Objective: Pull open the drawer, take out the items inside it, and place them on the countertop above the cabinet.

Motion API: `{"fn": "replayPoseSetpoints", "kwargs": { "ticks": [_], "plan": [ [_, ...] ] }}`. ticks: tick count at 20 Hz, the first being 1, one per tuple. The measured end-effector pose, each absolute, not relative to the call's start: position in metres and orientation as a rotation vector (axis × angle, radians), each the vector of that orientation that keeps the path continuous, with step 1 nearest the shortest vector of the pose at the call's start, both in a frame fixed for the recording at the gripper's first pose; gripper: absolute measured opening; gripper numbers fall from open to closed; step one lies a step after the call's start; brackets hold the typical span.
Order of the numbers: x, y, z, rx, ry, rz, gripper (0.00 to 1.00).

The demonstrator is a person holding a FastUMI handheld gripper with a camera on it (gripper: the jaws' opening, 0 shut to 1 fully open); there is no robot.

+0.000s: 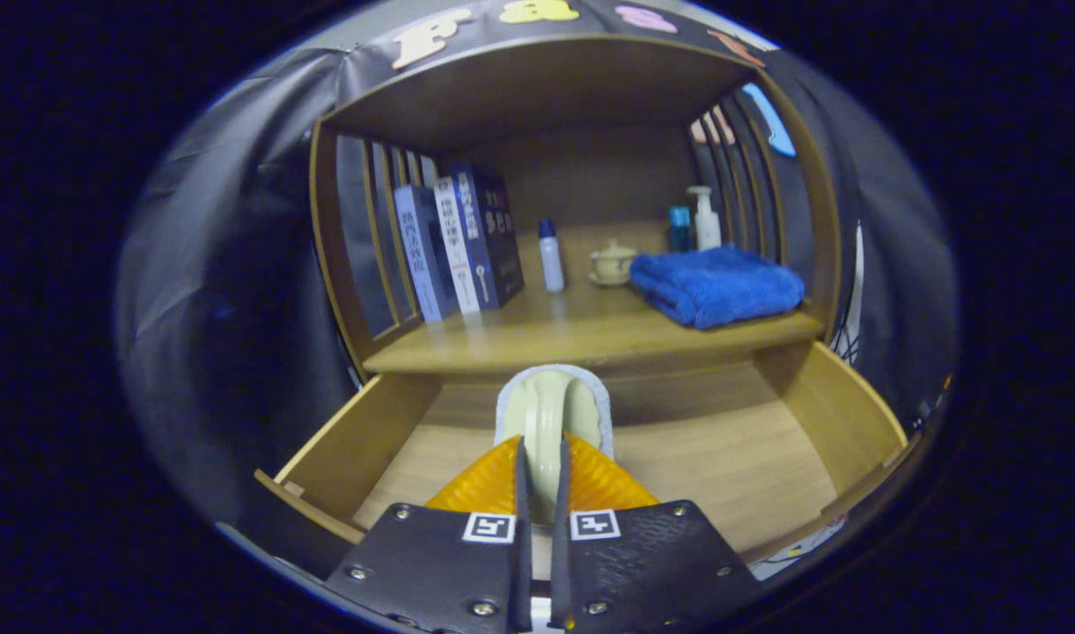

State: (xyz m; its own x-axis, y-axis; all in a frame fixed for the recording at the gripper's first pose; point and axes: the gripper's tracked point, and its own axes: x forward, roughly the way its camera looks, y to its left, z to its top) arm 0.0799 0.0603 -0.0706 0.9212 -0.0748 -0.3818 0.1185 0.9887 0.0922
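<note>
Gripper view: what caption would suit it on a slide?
Gripper shut on a pale brush above the open drawer, below the countertop.

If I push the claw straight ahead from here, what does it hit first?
The claw is shut on a pale brush-like item over the open drawer. Straight ahead, that item would likely meet the countertop's front edge first, though depth is unclear.

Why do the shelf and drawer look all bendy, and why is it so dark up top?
In the gripper view, the fisheye lens bows the straight cabinet walls and drawer sides; light falls on the countertop and blue towel, the upper recess is shadowed. The gripper is shut on a sharp-looking pale brush.
</note>
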Motion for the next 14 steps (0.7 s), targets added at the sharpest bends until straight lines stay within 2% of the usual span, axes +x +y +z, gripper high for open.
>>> {"fn": "replayPoseSetpoints", "kwargs": {
  "ticks": [8, 14],
  "plan": [
    [0.072, 0.045, 0.027, -0.058, 0.108, -0.151, 0.09],
    [0.122, 0.038, 0.062, -0.13, 0.155, -0.143, 0.09]
  ]
}}
